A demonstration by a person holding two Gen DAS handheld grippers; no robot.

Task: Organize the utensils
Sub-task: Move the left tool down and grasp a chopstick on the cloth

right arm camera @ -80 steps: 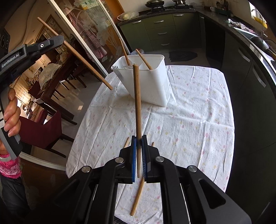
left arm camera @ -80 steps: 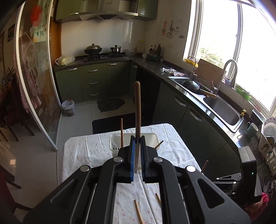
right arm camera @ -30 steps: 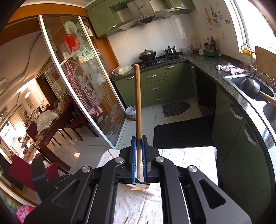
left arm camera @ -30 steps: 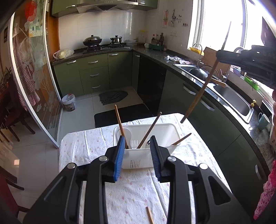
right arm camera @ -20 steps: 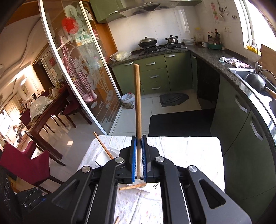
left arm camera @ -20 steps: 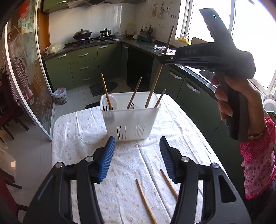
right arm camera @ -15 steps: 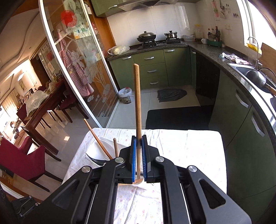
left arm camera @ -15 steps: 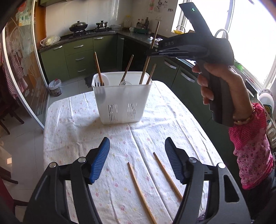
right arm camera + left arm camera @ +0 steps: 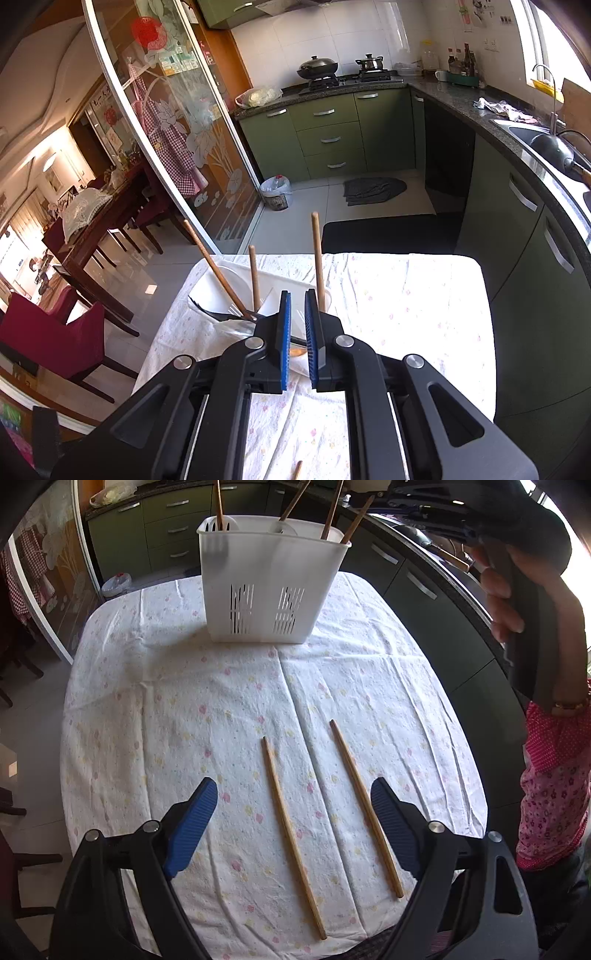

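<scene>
Two chopsticks (image 9: 291,834) (image 9: 364,805) lie side by side, apart, on the flowered tablecloth (image 9: 147,701), the last loose pieces in sight. The left gripper (image 9: 293,790) has swung down from the white caddy (image 9: 269,587) to hover above them. Its jaws have just been opening and now stand wide with nothing held. In its own view both sticks fall between the blue pads (image 9: 192,823), which touch neither.

At the far end of the table, four sticks lean in the caddy. The right gripper (image 9: 297,306), which a second ago carried a chopstick (image 9: 316,254) upright in its jaws, has come down to the caddy's rim (image 9: 284,282). Its jaws are all but closed, and nothing shows between the pads. The stick now stands just past the right-hand finger, its lower end hidden behind it, so it appears to have been dropped in.

That delivery looks done. The work seems to be passing to the left hand, which still has to settle on one stick before closing.
</scene>
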